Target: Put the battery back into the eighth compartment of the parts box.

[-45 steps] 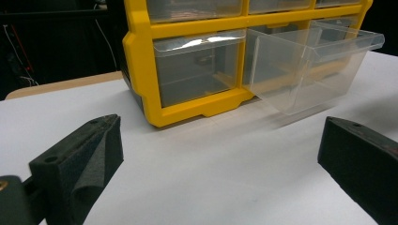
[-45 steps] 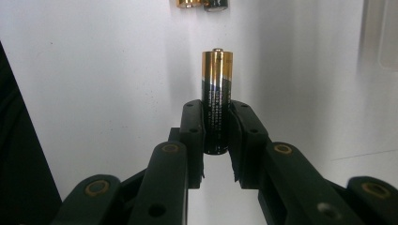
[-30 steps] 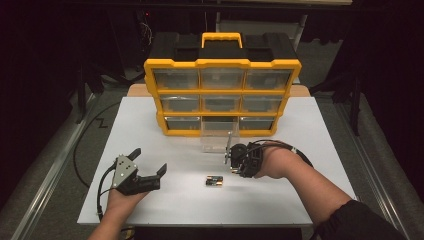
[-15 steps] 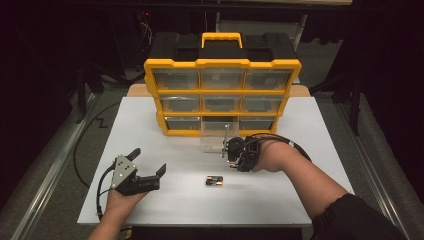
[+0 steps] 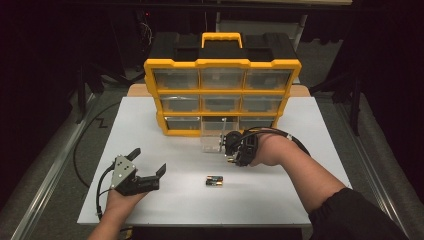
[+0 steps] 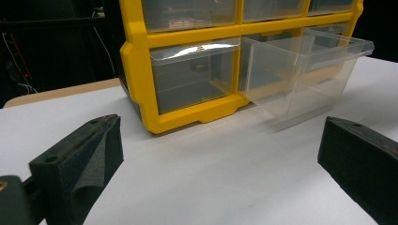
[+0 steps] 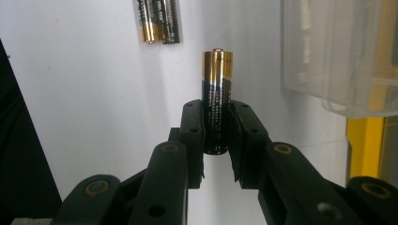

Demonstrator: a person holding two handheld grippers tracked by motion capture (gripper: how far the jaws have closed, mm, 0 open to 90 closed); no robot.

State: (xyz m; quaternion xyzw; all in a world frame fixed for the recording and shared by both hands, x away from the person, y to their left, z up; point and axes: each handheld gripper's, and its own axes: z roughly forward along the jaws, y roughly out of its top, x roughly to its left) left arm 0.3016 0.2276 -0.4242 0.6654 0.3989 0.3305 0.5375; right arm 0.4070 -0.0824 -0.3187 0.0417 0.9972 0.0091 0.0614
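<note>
Black-and-gold battery sat pinched upright btwn the right gripper pads, just beside the pulled-out clear drawer, prob. for dropping in. Two more batteries lay on the table near it. Left gripper rested spread, holding nothing.

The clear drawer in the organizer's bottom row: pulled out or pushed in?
Pulled out. The clear drawer juts forward from the yellow organizer, past the neighbouring shut drawer; no contents are visible in it.
</note>
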